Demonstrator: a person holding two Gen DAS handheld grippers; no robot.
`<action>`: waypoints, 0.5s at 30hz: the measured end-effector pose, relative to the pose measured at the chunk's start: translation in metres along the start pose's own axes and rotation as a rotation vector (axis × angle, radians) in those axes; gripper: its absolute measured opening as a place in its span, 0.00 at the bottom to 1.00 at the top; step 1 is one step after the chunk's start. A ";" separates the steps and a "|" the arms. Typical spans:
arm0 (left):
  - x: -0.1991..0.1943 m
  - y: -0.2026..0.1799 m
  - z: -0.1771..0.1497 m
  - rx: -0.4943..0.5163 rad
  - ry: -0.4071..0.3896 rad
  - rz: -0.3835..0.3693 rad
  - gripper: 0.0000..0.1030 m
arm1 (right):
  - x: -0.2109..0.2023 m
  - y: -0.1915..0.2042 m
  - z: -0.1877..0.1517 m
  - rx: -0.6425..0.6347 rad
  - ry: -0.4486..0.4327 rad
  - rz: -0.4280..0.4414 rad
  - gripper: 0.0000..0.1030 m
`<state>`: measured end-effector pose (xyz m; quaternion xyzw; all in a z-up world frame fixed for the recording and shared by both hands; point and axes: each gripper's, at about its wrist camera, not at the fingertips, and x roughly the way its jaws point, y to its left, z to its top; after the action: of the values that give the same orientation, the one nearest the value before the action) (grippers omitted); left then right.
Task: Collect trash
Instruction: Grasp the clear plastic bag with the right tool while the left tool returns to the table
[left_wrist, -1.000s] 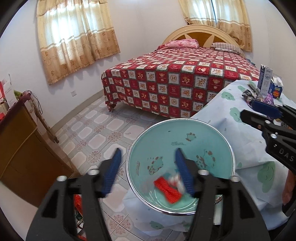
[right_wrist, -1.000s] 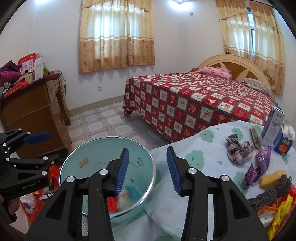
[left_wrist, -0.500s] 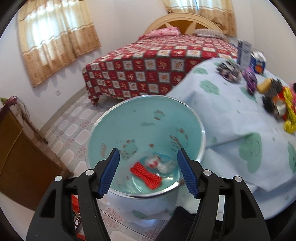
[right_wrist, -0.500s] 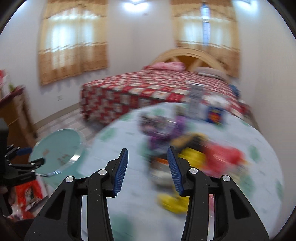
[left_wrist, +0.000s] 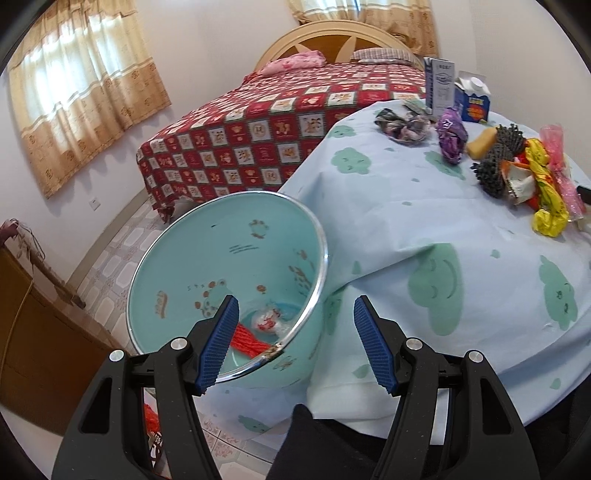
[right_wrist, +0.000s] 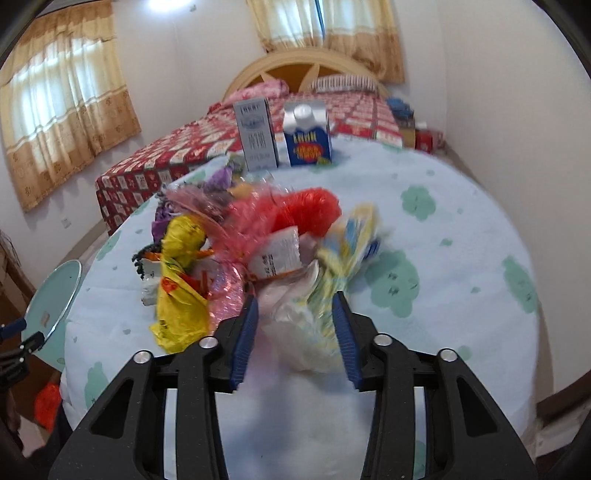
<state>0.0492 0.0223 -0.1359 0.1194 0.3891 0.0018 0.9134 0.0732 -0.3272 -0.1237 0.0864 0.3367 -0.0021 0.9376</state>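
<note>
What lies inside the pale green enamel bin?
Inside the pale green enamel bin: a red ribbed wrapper and a crumpled clear wrapper. The near rim hides the rest of the bottom.

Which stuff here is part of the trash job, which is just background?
Job:
- teal bin, red wrapper already inside
- trash pile on the table: yellow wrapper, red net, white plastic bag between the open right gripper fingers
- left gripper, open

Background:
- bed
- curtains
- wooden cabinet
</note>
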 end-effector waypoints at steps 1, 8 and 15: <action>-0.001 -0.001 0.001 0.001 -0.002 -0.002 0.62 | 0.002 -0.002 -0.001 0.007 0.009 0.006 0.39; -0.002 -0.011 0.009 0.001 -0.010 -0.022 0.62 | -0.009 -0.011 0.002 0.031 -0.001 0.027 0.33; -0.004 -0.030 0.016 0.018 -0.015 -0.048 0.62 | -0.008 -0.023 0.008 0.043 -0.005 -0.023 0.47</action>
<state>0.0552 -0.0105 -0.1292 0.1183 0.3850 -0.0244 0.9150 0.0709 -0.3512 -0.1165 0.1025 0.3351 -0.0204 0.9364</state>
